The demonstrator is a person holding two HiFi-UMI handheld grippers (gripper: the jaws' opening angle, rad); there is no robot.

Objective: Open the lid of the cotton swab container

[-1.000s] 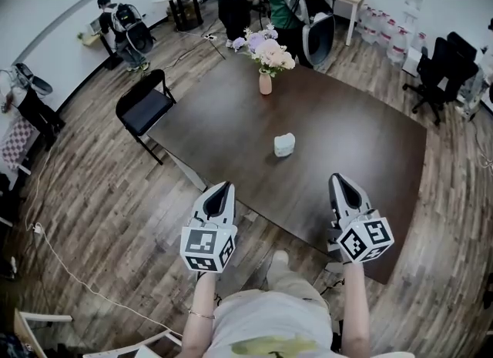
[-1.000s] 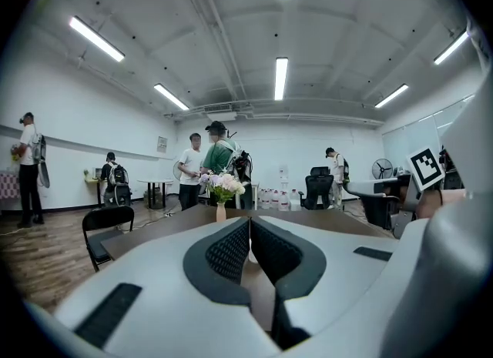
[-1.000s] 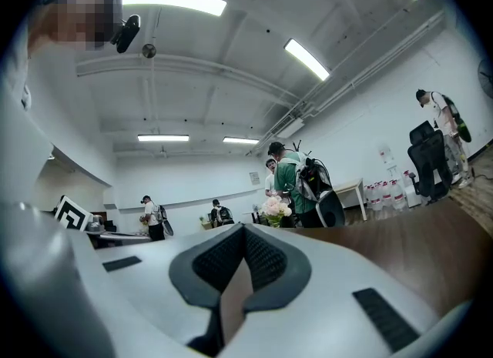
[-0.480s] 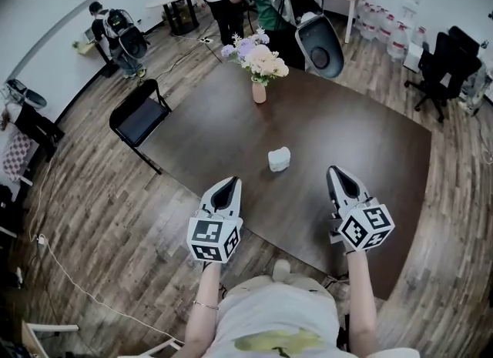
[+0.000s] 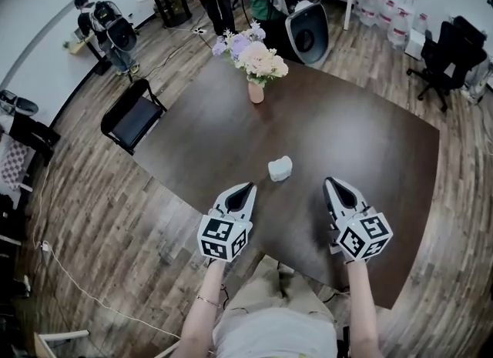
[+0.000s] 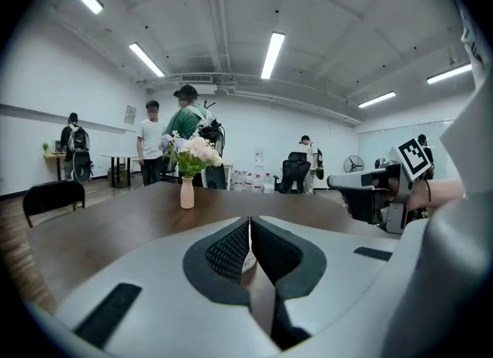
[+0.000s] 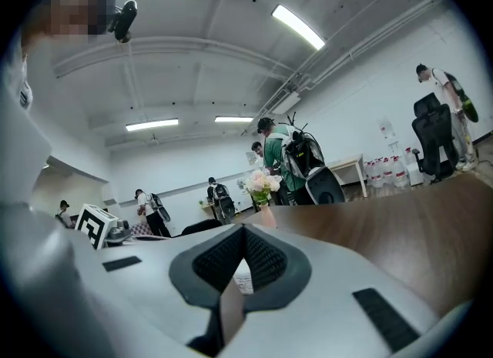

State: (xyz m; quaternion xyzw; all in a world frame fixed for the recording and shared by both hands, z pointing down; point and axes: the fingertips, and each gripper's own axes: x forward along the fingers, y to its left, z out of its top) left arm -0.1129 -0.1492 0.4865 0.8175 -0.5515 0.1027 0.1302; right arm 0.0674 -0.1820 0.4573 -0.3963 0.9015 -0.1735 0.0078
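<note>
Two grippers over the bench [image 5: 362,141] near edge: left gripper [image 5: 247,188] and right gripper [image 5: 332,182], jaws pressed together on nothing. Cotton swab container [image 5: 280,168] sits on the bench just ahead, between them, untouched.

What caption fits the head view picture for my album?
Grey left gripper and grey right gripper, both shut, hover before the small white container on the dark brown wooden table.
</note>
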